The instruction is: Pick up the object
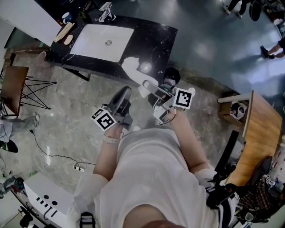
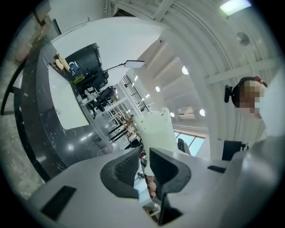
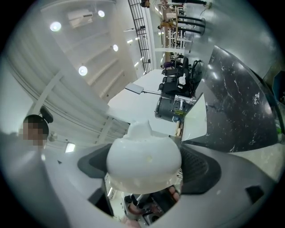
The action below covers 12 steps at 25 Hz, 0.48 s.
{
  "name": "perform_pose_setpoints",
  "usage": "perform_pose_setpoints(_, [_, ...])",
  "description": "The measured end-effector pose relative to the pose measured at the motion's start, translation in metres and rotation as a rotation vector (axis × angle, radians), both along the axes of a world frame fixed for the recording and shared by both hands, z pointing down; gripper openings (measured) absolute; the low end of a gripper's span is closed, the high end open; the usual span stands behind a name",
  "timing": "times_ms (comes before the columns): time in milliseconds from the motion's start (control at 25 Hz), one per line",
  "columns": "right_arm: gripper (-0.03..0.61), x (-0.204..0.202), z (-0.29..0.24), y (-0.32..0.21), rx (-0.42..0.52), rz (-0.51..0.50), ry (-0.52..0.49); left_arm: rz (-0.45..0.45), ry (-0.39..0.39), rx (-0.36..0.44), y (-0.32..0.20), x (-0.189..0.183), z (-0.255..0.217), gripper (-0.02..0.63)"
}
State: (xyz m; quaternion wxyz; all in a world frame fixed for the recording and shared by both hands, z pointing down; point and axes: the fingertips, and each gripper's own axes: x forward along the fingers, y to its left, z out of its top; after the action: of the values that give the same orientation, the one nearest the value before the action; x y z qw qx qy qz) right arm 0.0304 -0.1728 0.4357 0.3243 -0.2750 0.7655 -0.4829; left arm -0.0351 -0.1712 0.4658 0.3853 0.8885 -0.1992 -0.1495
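Observation:
A white moulded object (image 1: pixel 135 70) is held up in the air in front of the black counter. My right gripper (image 1: pixel 150 87) is shut on its near end. In the right gripper view its rounded white body (image 3: pixel 144 159) fills the space between the dark pads (image 3: pixel 199 171). My left gripper (image 1: pixel 125 93) hangs just left of it, jaws drawn together with nothing between them. The left gripper view shows the same white object (image 2: pixel 153 130) beyond my left gripper (image 2: pixel 144 167), apart from its pads.
A black stone counter (image 1: pixel 147 40) with a white basin (image 1: pixel 102 40) and a faucet (image 1: pixel 106 10) lies ahead. A wooden table (image 1: pixel 262 133) stands at the right and a brown chair (image 1: pixel 13 87) at the left. A white device (image 1: pixel 49 196) and a cable (image 1: pixel 53 153) are on the floor.

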Motion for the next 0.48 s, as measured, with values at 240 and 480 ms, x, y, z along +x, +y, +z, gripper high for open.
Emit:
perform_pose_setpoints(240, [0.443, 0.009, 0.005, 0.002, -0.004, 0.016, -0.029, 0.049, 0.02, 0.029, 0.0, 0.018, -0.011, 0.077])
perform_pose_setpoints(480, [0.443, 0.01, 0.011, 0.004, 0.0, 0.005, -0.002, 0.073, 0.028, 0.05, 0.0, 0.027, -0.017, 0.077])
